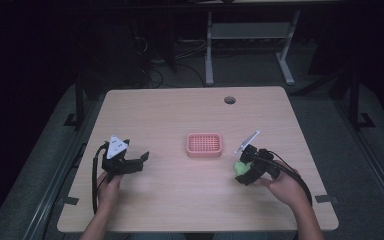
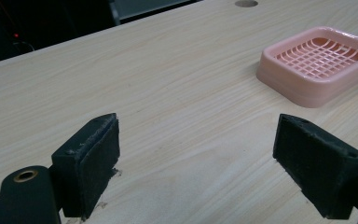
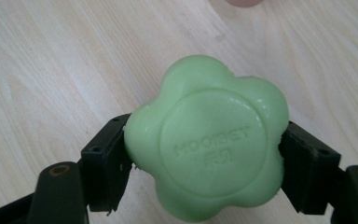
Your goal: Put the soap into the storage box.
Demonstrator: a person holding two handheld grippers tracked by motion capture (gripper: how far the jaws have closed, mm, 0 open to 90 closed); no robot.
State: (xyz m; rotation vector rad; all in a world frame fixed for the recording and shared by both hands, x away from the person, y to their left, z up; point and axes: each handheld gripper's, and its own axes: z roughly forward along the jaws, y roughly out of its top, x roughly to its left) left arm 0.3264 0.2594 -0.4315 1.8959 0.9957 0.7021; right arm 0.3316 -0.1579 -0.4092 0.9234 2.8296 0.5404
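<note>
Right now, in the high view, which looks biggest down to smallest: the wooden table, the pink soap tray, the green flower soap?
1. Light wooden table
2. Pink plastic slotted soap tray
3. Green flower-shaped soap, partly hidden by the right claw gripping it, yet clearly smallest.

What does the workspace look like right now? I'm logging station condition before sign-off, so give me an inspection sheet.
Surface: pale wooden table, round hole near far edge.
Job's things: green flower-shaped soap; pink slotted soap dish at centre, holding nothing.
Clutter: nothing seen.
Grippers: right claw shut on the soap; left claw open over bare wood.
Cables: a black cable trails from each claw.
Surroundings: dark room, white desk frame behind.
</note>
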